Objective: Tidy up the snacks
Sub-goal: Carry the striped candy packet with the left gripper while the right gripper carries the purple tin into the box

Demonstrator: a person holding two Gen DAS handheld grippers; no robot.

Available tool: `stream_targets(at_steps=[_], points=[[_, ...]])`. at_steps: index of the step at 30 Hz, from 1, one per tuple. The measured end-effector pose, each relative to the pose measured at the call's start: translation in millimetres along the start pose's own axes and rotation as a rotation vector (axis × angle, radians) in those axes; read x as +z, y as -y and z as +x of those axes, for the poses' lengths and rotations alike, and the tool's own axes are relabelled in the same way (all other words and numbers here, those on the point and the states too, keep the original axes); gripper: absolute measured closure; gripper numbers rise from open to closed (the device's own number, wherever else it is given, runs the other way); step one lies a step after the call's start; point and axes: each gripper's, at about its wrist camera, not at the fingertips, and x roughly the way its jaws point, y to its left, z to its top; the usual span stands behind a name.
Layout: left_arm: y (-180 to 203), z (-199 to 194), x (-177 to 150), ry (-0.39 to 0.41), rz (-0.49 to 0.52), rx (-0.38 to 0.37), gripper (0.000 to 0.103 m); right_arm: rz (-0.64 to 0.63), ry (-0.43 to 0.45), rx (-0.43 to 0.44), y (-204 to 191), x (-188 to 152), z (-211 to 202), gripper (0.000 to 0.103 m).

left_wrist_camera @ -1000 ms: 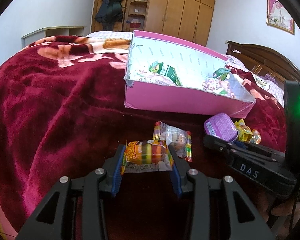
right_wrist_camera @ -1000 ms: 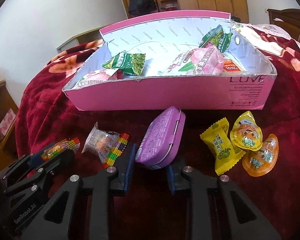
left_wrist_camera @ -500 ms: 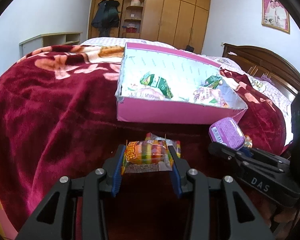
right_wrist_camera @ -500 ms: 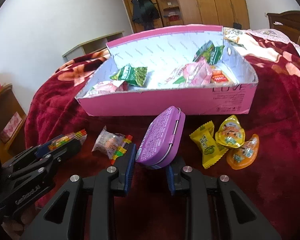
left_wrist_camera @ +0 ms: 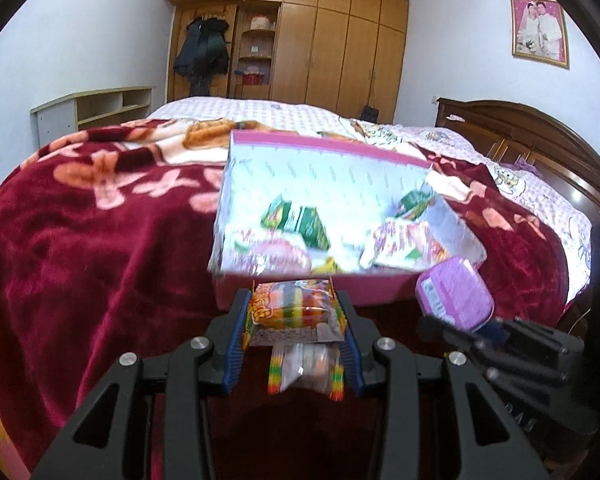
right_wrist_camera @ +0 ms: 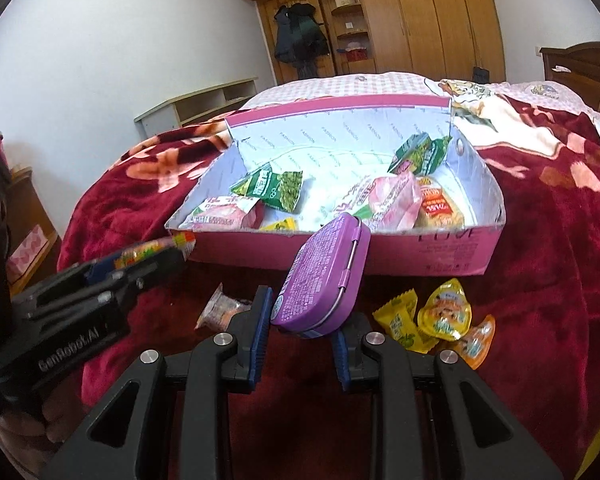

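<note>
My left gripper (left_wrist_camera: 294,314) is shut on an orange gummy packet (left_wrist_camera: 296,312), held in the air just before the near wall of the pink box (left_wrist_camera: 380,292). My right gripper (right_wrist_camera: 304,320) is shut on a purple tin (right_wrist_camera: 322,276), lifted and tilted in front of the same pink box (right_wrist_camera: 440,256). Several snack packets lie inside the box. The tin (left_wrist_camera: 454,296) and right gripper show at the right of the left wrist view. The left gripper (right_wrist_camera: 160,254) with its packet shows at the left of the right wrist view.
A clear candy packet with rainbow edges (left_wrist_camera: 306,370) lies on the red blanket (left_wrist_camera: 80,260) below my left gripper. A yellow packet (right_wrist_camera: 400,320) and two jelly cups (right_wrist_camera: 446,314) lie to the right of the tin. A wooden headboard (left_wrist_camera: 540,140) stands at the right.
Both grippers have risen with their loads, so the box sits lower and closer in both views. The rainbow-edged candy has dropped from above the left gripper's fingers to between them.
</note>
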Motion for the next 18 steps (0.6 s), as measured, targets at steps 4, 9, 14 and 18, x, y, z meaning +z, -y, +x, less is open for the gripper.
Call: stream_targets(at_steps=[4,9,14,18], points=[[5,7,14,0.018,0.012,-0.006,0.061,-0.008,0.007,0.004,2,8,2,0.074],[12,19,29,0.035,0.04,-0.009,0.061,-0.026,0.02,-0.002,5,20,3,0.074],[15,37,41,0.033,0.058,-0.007,0.06,-0.035,0.026,-0.008,9,34,9,0.074],[14,54,48,0.023,0.066,0.002,0.06,-0.046,0.024,-0.01,14,48,18,0.074]])
